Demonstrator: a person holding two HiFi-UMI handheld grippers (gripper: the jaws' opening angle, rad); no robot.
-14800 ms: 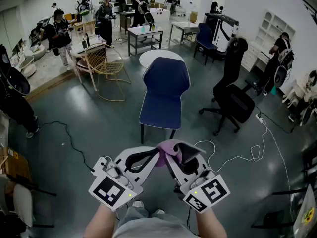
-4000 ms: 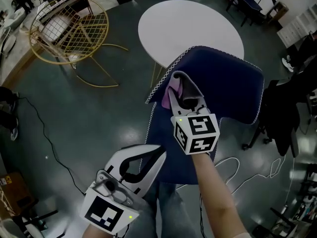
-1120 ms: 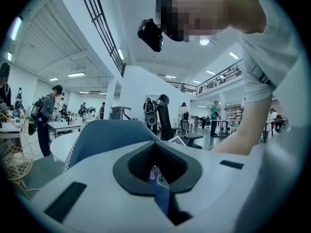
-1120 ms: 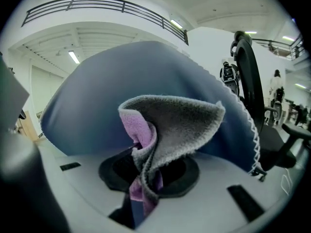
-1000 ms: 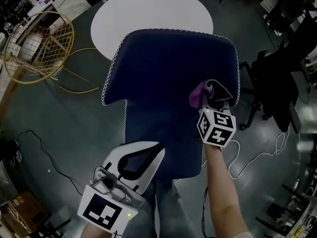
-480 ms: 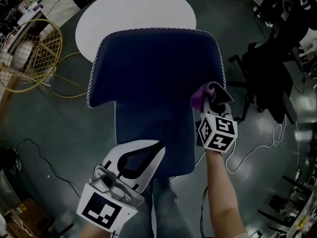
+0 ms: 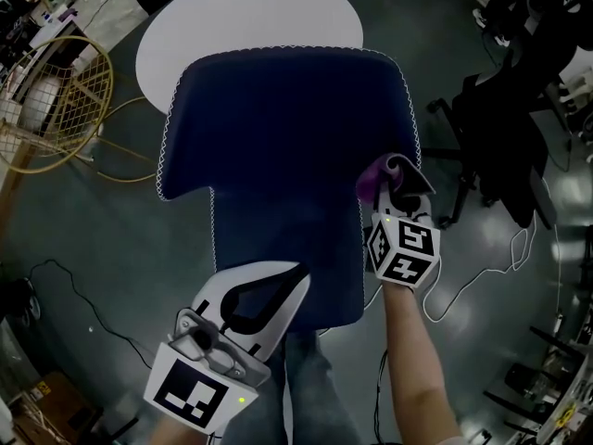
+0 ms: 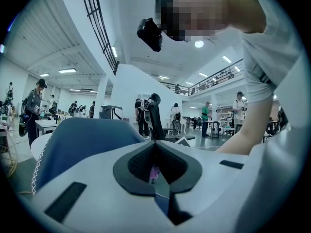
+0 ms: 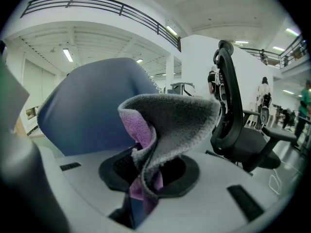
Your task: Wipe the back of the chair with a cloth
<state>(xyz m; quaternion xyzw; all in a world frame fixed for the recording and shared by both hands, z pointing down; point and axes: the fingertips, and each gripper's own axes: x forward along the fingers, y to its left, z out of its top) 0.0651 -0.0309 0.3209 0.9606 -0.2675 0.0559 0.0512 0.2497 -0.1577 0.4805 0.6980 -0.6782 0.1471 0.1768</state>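
The blue chair's back [image 7: 287,146] fills the middle of the head view, white stitching along its edge. My right gripper [image 7: 396,197] is shut on a purple and grey cloth [image 7: 388,173], which lies against the back close to its right edge. In the right gripper view the cloth [image 9: 170,125] bulges up out of the jaws, with the chair back [image 9: 92,106] just behind it. My left gripper [image 7: 298,272] hangs lower, by the bottom of the back, shut and holding nothing. From the left gripper view, the chair back [image 8: 82,140] rises beyond its closed jaws.
A round white table [image 7: 250,17] stands just beyond the chair. A gold wire chair [image 7: 46,91] is at the far left. A black office chair [image 7: 505,128] stands to the right, with a white cable [image 7: 482,267] on the grey floor. Other people stand further off.
My right gripper has slid the cloth rightwards across the chair back, from its left edge to near its right edge, and a little down. The left gripper has stayed put.
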